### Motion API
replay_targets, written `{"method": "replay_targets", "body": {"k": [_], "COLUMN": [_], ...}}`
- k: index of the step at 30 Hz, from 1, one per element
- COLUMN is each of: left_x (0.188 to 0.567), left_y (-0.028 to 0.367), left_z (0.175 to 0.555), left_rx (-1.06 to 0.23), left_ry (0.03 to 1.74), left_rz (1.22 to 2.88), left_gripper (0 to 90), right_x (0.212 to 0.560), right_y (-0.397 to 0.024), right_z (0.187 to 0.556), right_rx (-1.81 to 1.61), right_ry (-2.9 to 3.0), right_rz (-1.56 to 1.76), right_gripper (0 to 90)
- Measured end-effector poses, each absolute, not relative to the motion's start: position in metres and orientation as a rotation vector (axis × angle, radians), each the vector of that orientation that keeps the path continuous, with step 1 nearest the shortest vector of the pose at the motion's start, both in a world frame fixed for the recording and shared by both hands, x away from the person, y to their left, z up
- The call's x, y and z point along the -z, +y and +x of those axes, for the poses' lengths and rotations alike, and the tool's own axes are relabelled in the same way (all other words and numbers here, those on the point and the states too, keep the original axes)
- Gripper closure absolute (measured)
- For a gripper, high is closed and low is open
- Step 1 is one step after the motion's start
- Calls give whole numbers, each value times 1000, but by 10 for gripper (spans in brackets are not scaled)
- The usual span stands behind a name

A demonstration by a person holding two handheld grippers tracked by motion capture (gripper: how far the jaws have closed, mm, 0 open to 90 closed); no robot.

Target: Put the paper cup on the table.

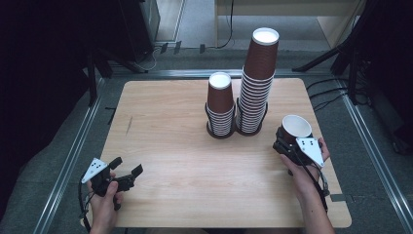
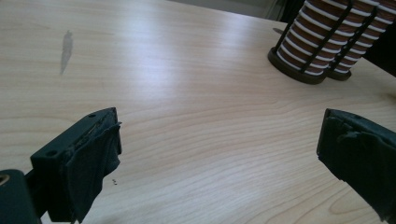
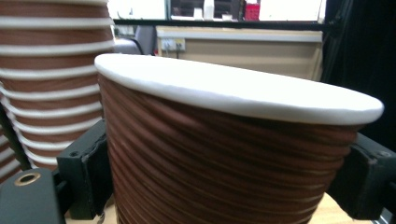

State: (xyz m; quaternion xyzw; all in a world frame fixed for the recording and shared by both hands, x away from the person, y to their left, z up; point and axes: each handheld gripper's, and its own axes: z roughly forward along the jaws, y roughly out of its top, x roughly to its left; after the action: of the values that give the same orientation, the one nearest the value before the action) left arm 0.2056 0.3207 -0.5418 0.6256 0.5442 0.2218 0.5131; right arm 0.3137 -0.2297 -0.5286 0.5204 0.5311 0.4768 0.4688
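Note:
Two stacks of brown ribbed paper cups with white rims stand in black holders at the table's far middle: a short stack and a taller one. Both stack bases appear far off in the left gripper view. My right gripper is shut on a single brown cup near the table's right edge, its jaws pressing both sides of the ribbed wall. My left gripper rests at the near left corner, open and empty, its pads wide apart over bare wood.
The wooden table has rounded corners and a dark scuff on its left side. Metal floor rails run along both sides. Dark stands and cables sit beyond the far edge.

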Motion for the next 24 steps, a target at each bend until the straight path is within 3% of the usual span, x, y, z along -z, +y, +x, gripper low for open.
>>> {"method": "replay_targets", "body": {"k": [24], "left_x": [551], "left_y": [334], "left_z": [205], "left_rx": [-536], "left_ry": [1352], "left_rz": [1511], "left_gripper": [1], "right_x": [545], "right_y": [-231], "right_z": [320], "right_rx": [-1096], "right_ry": [1382], "right_rz": [1288], "right_gripper": [101]}}
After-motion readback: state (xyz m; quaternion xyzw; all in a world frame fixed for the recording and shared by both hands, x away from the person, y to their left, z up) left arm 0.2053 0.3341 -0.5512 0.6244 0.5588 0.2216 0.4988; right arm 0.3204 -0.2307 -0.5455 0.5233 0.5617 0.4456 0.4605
